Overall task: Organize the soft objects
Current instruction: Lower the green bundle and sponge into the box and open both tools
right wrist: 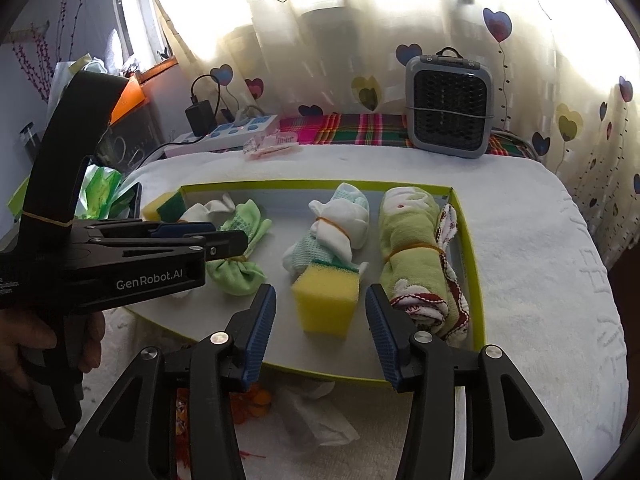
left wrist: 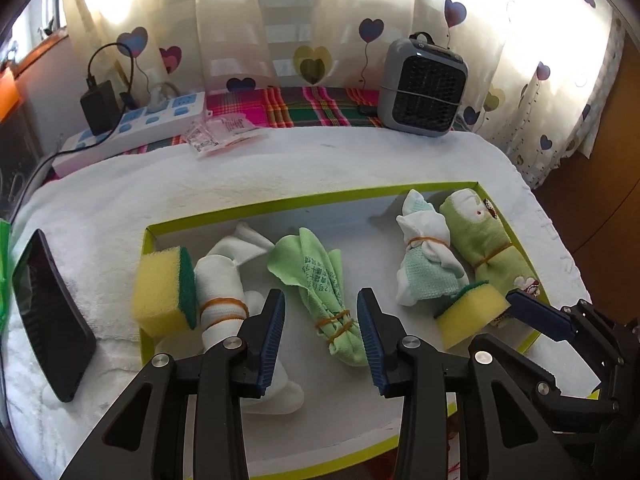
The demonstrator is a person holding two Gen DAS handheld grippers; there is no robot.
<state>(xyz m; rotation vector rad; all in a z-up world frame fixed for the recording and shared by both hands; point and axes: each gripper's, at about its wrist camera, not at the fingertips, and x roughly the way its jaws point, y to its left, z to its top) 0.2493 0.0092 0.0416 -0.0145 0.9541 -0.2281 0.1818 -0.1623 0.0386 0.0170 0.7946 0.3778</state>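
The left gripper stands released, its pads either side of the green cloth roll without pressing it. That roll lies in the tray, long axis running from near edge to far edge, banded end nearest. The right gripper is likewise released, its pads apart from the yellow sponge standing mid-tray. Right of the sponge lies the green towel roll, its long axis also near to far.
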